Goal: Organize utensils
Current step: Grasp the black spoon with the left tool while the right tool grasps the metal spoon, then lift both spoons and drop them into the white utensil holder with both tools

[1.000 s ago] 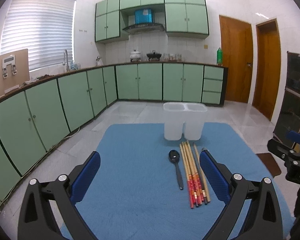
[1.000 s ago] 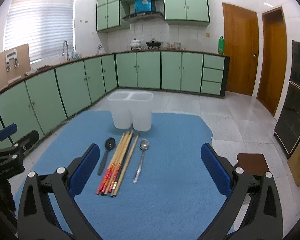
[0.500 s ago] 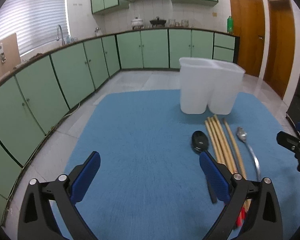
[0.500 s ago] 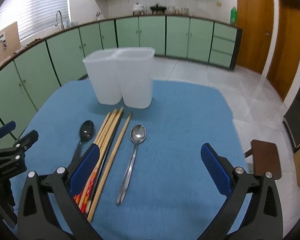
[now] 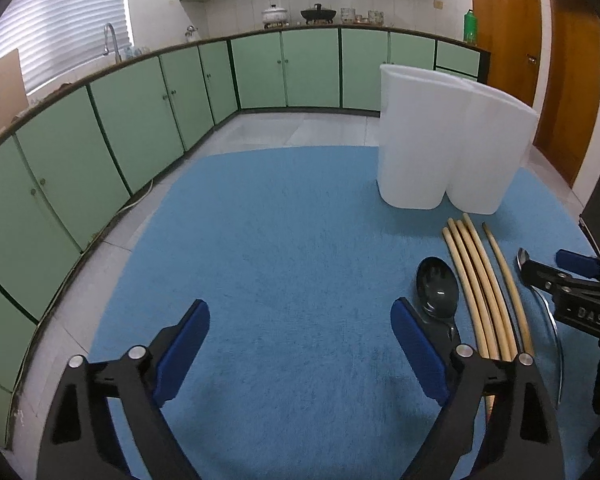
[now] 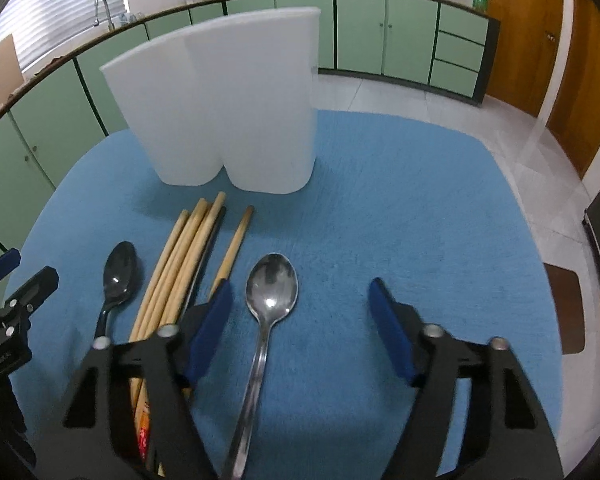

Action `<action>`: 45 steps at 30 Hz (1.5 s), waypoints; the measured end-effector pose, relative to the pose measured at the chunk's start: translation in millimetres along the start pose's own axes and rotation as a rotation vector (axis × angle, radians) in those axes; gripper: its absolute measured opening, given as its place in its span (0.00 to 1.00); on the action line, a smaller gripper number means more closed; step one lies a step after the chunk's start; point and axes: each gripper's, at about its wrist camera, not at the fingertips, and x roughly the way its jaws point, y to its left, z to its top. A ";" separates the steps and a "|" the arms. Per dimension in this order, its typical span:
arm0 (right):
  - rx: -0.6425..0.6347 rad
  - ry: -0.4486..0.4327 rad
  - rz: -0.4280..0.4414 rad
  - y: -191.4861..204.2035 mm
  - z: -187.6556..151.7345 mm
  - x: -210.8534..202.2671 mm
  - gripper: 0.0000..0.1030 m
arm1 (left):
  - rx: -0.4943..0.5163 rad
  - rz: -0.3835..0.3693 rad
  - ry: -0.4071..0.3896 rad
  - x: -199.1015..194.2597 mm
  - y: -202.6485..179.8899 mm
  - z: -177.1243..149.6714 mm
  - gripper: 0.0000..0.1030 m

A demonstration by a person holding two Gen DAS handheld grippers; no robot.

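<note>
While nothing has yet been lifted, both tools hang low over the blue-covered surface [image 6: 420, 184] with their jaws spread and nothing between them. The right tool [image 6: 300, 312] straddles the steel spoon [image 6: 270, 296], whose handle runs back between its blue pads, so the step in hand looks like the first pick, and that spoon is the likely target. The left tool [image 5: 300, 336] sits with its right pad just beside the bowl of the black spoon [image 5: 437, 292], though the spoon lies outside its gap.

All the utensils lie in a row toward the near edge of the surface: black spoon, then the bundle of chopsticks [image 6: 180, 264], one separate chopstick beside it, then the steel spoon. The white two-compartment holder [image 6: 228, 100] stands upright just beyond their tips, toward the far edge; its inside is hidden from both views.

The next move, by my reading, calls for the right tool to drop a little further, clench across the thin handle, and lift it clear without nudging the loose chopstick. The left tool would have to shift rightward to bracket the black spoon.

Compared with a second ago, both tools have come forward and down: the holder and utensils loom far larger, and the right tool's spread has narrowed somewhat.
</note>
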 end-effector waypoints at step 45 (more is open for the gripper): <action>-0.022 0.050 0.024 -7.7 14.6 7.9 0.27 | 0.056 -0.221 0.109 68.8 -40.4 59.1 0.33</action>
